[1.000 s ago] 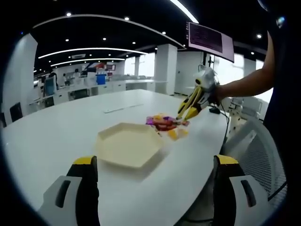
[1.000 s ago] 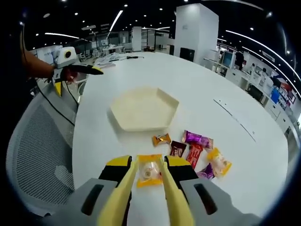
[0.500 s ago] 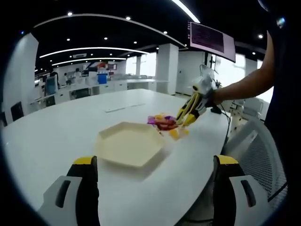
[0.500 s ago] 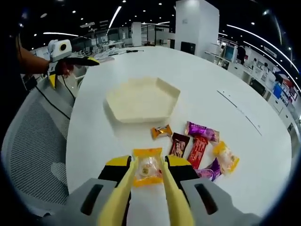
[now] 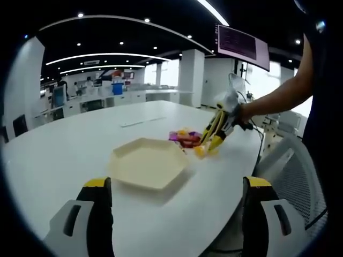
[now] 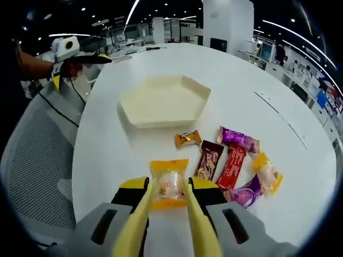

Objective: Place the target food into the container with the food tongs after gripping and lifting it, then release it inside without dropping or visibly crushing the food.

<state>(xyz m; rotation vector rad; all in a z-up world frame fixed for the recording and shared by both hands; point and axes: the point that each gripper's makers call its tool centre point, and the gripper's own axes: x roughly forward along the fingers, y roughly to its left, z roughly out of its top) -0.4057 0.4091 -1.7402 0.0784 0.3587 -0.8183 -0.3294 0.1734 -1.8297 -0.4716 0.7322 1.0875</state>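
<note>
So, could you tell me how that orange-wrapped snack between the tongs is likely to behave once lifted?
The orange-wrapped snack looks small and sealed in glossy film, so probably light and a bit slippery. The right tongs grip its lower part, so the free upper end may flop. The round piece inside could crush under a hard squeeze.

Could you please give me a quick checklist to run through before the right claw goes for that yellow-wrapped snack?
1. Snack between the tongs: ok, the yellow-wrapped snack lies between the tips of the right claw.
2. Firm grip: cannot tell, contact unclear.
3. Tray ready: ok, the hexagonal tray is empty.
4. Path to tray: ok, the small orange candy sits off to the side.
5. Left claw out of the way: ok, open, short of the tray.
</note>
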